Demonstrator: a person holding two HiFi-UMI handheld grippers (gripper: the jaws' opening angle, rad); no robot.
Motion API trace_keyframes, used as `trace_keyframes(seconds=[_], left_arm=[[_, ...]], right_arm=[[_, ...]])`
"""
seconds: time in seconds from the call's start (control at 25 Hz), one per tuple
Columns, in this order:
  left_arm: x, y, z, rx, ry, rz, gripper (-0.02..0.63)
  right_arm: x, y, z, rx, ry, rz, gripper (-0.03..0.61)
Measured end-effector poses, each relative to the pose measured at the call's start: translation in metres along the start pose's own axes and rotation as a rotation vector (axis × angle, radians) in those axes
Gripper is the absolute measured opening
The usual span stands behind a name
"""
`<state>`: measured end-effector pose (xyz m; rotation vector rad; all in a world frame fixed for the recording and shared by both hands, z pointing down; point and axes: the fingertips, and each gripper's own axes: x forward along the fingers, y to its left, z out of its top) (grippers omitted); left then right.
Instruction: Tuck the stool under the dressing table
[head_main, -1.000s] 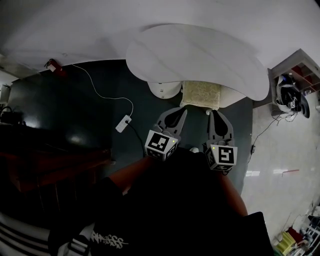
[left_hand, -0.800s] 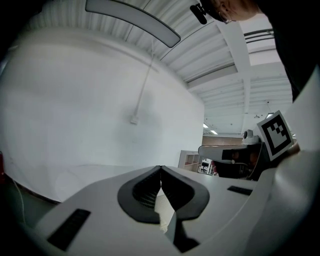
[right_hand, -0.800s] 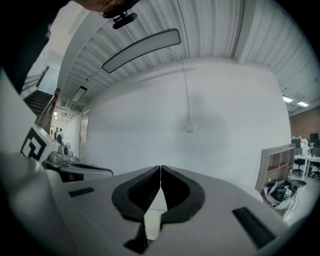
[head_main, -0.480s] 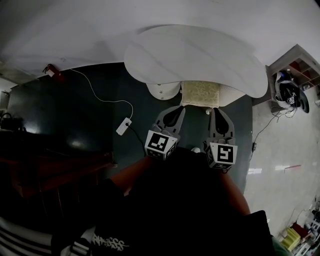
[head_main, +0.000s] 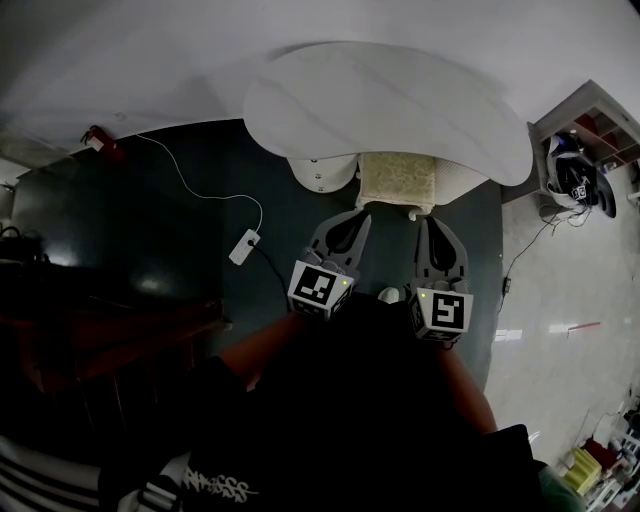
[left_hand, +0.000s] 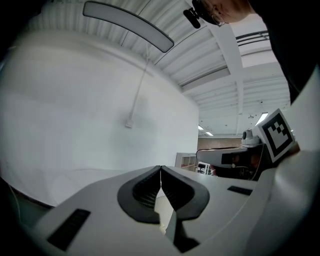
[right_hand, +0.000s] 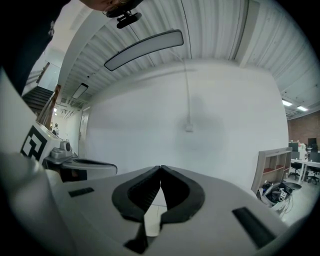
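Observation:
The white oval dressing table (head_main: 390, 105) stands against the wall. The stool (head_main: 397, 182), with a cream cushion, sits partly beneath the table's near edge, next to the table's round white base (head_main: 322, 172). My left gripper (head_main: 363, 217) is shut and empty, its tips right at the cushion's near left corner. My right gripper (head_main: 429, 221) is also shut and empty, just behind the near right corner and a white stool leg (head_main: 413, 212). I cannot tell whether either one touches the stool. The left gripper (left_hand: 160, 167) and the right gripper (right_hand: 160, 167) both show jaws pressed together, facing a white wall.
A white cable with a power block (head_main: 245, 246) lies on the dark floor at the left. Dark furniture (head_main: 100, 270) fills the left side. A shelf holding a black item (head_main: 575, 180) stands at the right on pale tiles. A small white thing (head_main: 389, 295) lies between my grippers.
The stool and table sit slightly higher in the head view than before. Both grippers hold almost the same place behind the stool.

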<state>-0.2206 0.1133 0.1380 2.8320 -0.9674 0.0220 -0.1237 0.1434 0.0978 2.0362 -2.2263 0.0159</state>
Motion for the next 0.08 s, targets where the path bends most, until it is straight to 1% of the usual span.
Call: trace_keyframes(seconds=[0.08], left_arm=[[-0.0026,-0.0038,-0.0010,0.003,-0.003,-0.009,0.017]], right_arm=[[-0.0046,0.0013,-0.0013,0.003,0.000,-0.004,0.037]])
